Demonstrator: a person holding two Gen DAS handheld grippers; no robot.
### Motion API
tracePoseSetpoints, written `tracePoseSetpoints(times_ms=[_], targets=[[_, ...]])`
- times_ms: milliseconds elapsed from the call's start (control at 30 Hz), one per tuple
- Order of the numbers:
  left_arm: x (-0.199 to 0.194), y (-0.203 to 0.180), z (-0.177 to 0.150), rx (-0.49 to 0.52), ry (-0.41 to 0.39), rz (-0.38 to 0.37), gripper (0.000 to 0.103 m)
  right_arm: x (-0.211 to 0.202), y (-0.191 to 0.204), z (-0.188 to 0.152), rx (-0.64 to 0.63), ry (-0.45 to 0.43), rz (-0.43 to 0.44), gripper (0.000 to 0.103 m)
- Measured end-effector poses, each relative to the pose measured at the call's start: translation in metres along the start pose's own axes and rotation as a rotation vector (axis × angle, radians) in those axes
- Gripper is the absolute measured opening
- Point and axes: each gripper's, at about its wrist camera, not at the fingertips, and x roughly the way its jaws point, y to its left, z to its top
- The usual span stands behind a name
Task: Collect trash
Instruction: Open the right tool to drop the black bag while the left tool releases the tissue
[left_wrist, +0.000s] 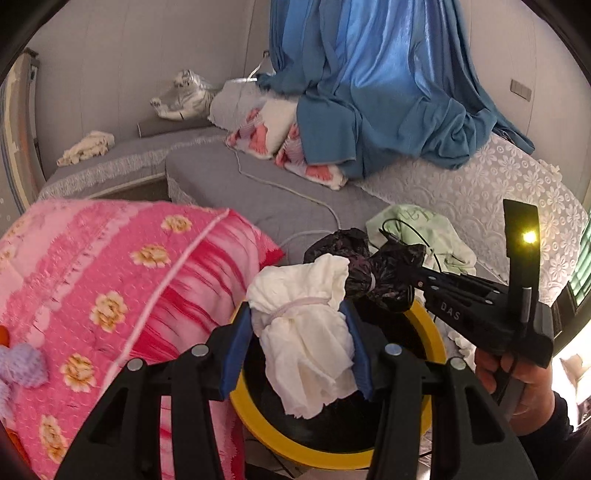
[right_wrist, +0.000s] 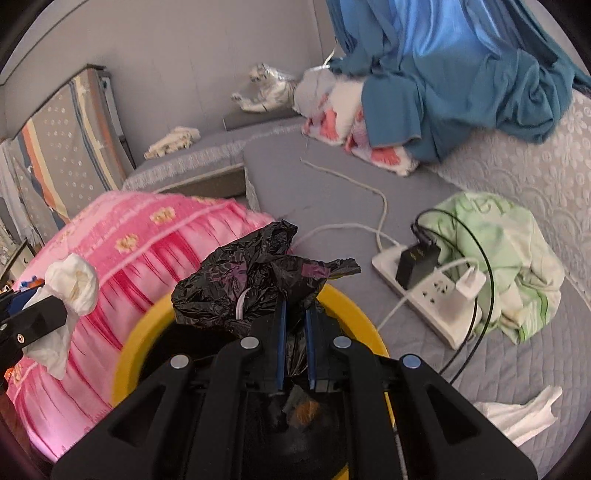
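Left wrist view gives us the only writing we can read: the letters "DAS" in white on the side of the right gripper (left_wrist: 400, 275). On the pale green cloth (left_wrist: 424, 229) behind it there is faint lettering, but we cannot make it out.

We see the left gripper (left_wrist: 297, 350) with its blue-padded fingers (left_wrist: 234, 354) partly apart and pressed on either side of a crumpled white wad (left_wrist: 306, 339) tied round with a thin white band. The wad hangs over the mouth of the yellow-rimmed bin (left_wrist: 437, 339), whose inside is dark. The gripper tilts downward toward the bin, next to the pink flowered quilt (left_wrist: 110, 295).

From the right wrist view, we see the right gripper's fingers (right_wrist: 279, 343) nearly together, pinching a fold of a crinkled black plastic bag (right_wrist: 251, 280). The bag bulges above the fingertips and sits over the far edge of the bin's yellow rim. This gripper also angles down into the bin. In the left wrist view a hand (left_wrist: 517, 376) grips its handle at the right edge, and a small yellow light glows on the gripper's upright part.

On the grey bed (right_wrist: 332, 184) beyond lie a white power strip (right_wrist: 424, 295) with a black charger and a white plug in it, and a loose white tissue (right_wrist: 517, 413) near the right edge.
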Motion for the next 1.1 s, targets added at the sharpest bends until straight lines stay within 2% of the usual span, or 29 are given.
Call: tracePoseSetpoints(times_ms=[167, 333, 433, 500, 567, 633, 867, 1033, 1100], targets=[[0.018, 0.004, -0.009, -0.022, 0.06, -0.01, 0.046, 0.013, 0.0, -0.006, -0.008, 0.047, -0.014, 0.008], [0.022, 0.006, -0.012, -0.038, 0.077, -0.02, 0.048, 0.021, 0.001, -0.01, -0.026, 0.074, -0.027, 0.009], [0.02, 0.009, -0.012, -0.054, 0.068, -0.003, 0.059, 0.024, 0.0, -0.01, -0.025, 0.088, -0.049, 0.01], [0.018, 0.013, -0.012, -0.066, 0.058, 0.009, 0.069, 0.025, -0.001, -0.01, -0.019, 0.095, -0.06, 0.018], [0.013, 0.017, -0.01, -0.08, 0.046, 0.013, 0.071, 0.025, -0.003, -0.009, -0.011, 0.096, -0.061, 0.032], [0.009, 0.02, -0.008, -0.088, 0.039, 0.021, 0.074, 0.024, -0.005, -0.008, -0.003, 0.092, -0.068, 0.035], [-0.021, 0.046, 0.0, -0.128, -0.017, 0.072, 0.074, 0.01, 0.001, 0.002, -0.003, 0.047, -0.052, 0.039], [-0.062, 0.074, 0.001, -0.165, -0.078, 0.141, 0.074, -0.011, 0.032, 0.017, -0.068, -0.026, 0.014, 0.04], [-0.082, 0.086, -0.002, -0.176, -0.1, 0.183, 0.074, -0.018, 0.052, 0.023, -0.106, -0.049, 0.066, 0.043]])
